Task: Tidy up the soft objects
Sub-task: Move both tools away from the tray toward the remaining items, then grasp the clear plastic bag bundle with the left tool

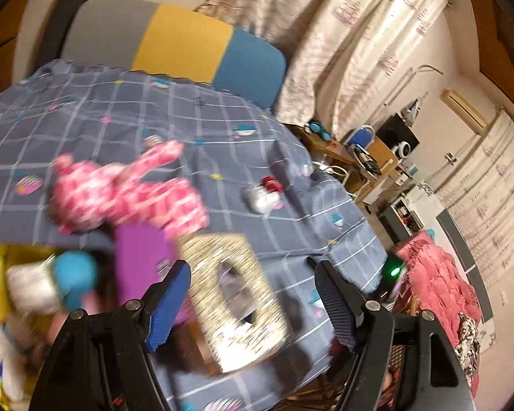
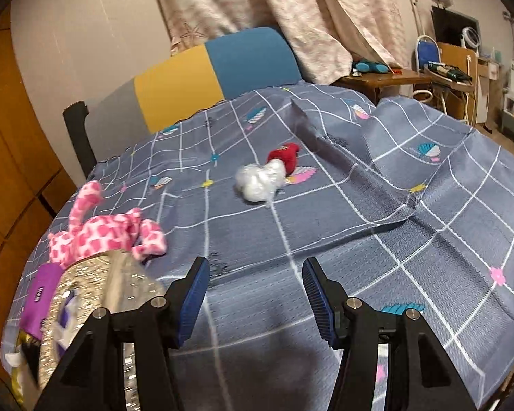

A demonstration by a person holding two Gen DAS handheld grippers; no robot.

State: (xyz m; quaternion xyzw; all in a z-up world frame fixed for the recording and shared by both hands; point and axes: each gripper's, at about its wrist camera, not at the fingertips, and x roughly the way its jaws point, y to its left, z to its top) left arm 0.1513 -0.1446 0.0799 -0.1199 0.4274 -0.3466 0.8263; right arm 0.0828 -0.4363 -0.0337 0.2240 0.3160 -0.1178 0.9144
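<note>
Blue-padded jaws of the left gripper stood wide and empty over a glittery silver box, while the right gripper hung half-open, holding nothing, above the bed. Both seemed between picks; next came choosing a toy and closing gently. A pink spotted plush lay limp near the bed's left edge, a white-and-red plush mid-bed, well apart.

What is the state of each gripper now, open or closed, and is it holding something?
Left gripper: open, holding nothing; the glittery box only shows between its fingers.
Right gripper: open, empty, above the bedsheet.
</note>
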